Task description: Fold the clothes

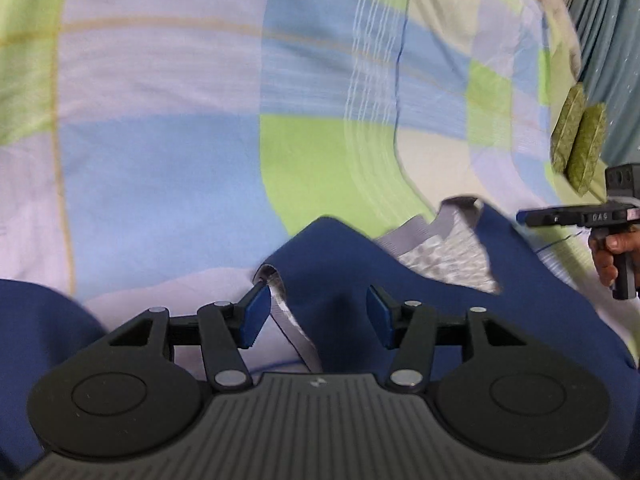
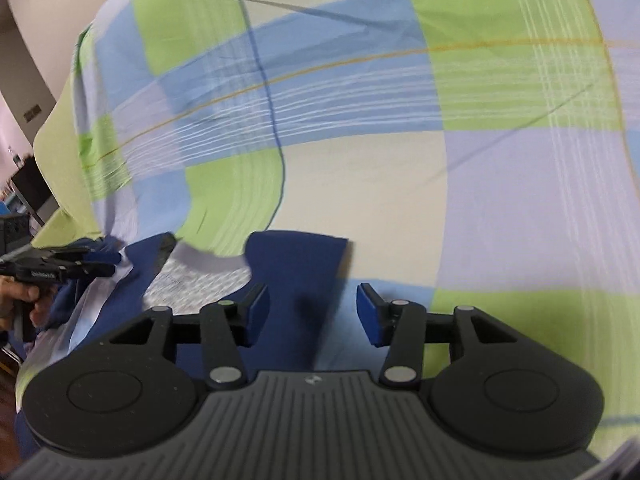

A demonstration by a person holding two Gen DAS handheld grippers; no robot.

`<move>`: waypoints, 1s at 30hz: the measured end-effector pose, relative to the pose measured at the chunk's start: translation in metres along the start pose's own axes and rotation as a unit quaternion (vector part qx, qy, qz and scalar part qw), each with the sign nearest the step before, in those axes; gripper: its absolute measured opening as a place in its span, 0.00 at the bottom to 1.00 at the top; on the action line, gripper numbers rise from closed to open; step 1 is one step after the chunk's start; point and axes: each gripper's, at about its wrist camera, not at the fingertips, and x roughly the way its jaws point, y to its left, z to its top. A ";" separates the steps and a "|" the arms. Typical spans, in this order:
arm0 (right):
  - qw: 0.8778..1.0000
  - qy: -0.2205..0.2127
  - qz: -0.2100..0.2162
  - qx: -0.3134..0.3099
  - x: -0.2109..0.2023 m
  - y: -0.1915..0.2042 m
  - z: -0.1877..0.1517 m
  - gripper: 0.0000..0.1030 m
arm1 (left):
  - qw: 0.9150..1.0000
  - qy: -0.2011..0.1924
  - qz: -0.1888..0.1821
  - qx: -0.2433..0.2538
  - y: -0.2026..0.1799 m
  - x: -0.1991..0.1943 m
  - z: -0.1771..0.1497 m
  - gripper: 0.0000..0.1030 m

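Observation:
A navy blue garment (image 1: pixel 340 252) with a grey mesh lining (image 1: pixel 448 256) and a grey neckband lies on the checked bed sheet (image 1: pixel 160 120). My left gripper (image 1: pixel 318 316) hangs just over a shoulder of it, open, with cloth under the gap and the pads not pressing. In the right wrist view the same garment (image 2: pixel 296 256) lies below my right gripper (image 2: pixel 312 312), which also stands open above the blue cloth. Each view shows the other gripper at its edge, held by a hand (image 1: pixel 608 256): the right one (image 1: pixel 524 216) and the left one (image 2: pixel 100 260).
The sheet, in green, blue, lilac and cream squares, covers the bed around the garment. Two green padded items (image 1: pixel 576 140) lie near the bed's right edge by a teal curtain (image 1: pixel 612 40). Left of the bed are a wall and dark furniture (image 2: pixel 28 188).

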 end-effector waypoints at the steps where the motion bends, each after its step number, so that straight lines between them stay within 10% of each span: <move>1: 1.000 0.005 0.006 -0.002 0.008 -0.004 0.001 0.42 | 1.000 0.003 -0.006 0.002 0.001 0.005 0.001 0.55; 7: 0.997 0.005 0.077 0.028 0.030 -0.012 0.004 0.43 | 0.992 -0.062 -0.109 -0.033 0.009 0.001 0.010 0.55; 17: 0.979 0.012 0.157 0.127 0.065 -0.036 0.018 0.43 | 0.995 -0.028 -0.082 -0.049 0.010 0.032 0.015 0.52; 20: 0.973 -0.005 0.178 0.145 0.071 -0.037 0.022 0.41 | 0.996 -0.042 -0.078 -0.025 0.006 0.023 0.016 0.40; 23: 0.975 -0.019 0.169 0.144 0.073 -0.034 0.025 0.03 | 0.997 -0.043 -0.064 -0.003 0.004 0.017 0.018 0.05; 30: 0.988 -0.073 0.098 0.096 0.040 -0.025 0.027 0.01 | 0.996 -0.056 -0.036 0.052 -0.005 0.016 0.030 0.00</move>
